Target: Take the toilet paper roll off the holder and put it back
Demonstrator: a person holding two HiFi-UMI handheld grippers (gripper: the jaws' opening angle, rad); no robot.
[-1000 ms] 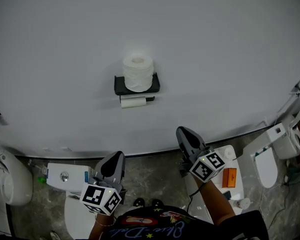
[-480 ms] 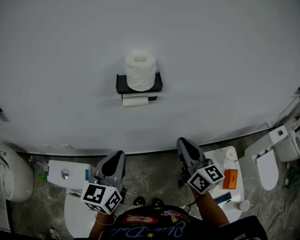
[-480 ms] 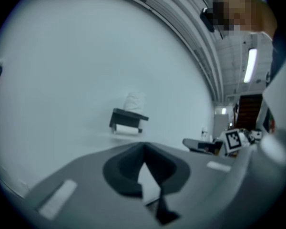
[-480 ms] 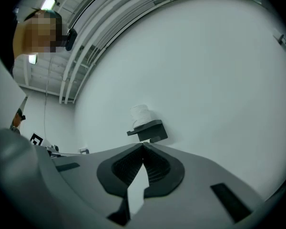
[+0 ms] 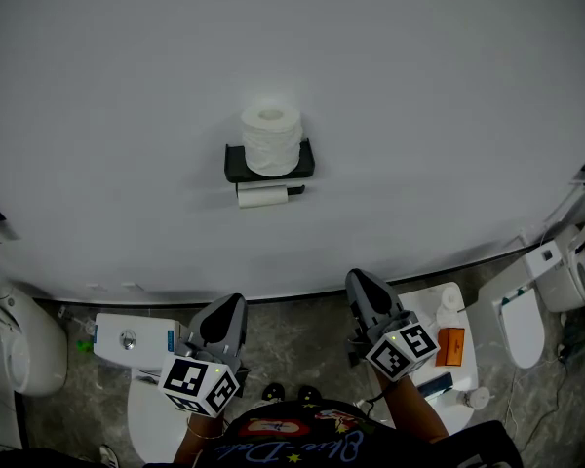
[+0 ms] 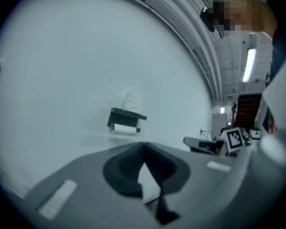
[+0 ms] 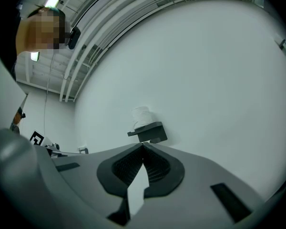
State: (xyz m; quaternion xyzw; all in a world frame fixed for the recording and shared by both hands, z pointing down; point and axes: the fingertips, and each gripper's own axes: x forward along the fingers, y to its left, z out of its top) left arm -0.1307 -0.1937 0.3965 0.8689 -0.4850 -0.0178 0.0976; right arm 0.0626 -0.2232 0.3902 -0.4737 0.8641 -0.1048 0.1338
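Hardly anything moved — left gripper (image 5: 230, 302) and right gripper (image 5: 357, 278), fingers closed, empty — well apart from toilet paper roll (image 5: 270, 140) atop holder (image 5: 238, 167)

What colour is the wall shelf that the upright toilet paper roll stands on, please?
Black; the holder shelf shows best in the head view.

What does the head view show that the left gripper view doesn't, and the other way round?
Only the head view: the floor, with a toilet near the left gripper, another toilet at the right, and an orange box on a white table. Only the left gripper view: a lit ceiling lamp and the left gripper's jaws close up, shut and empty. Both: the wall holder with a toilet paper roll standing on top and a second roll hung beneath, and the right gripper.
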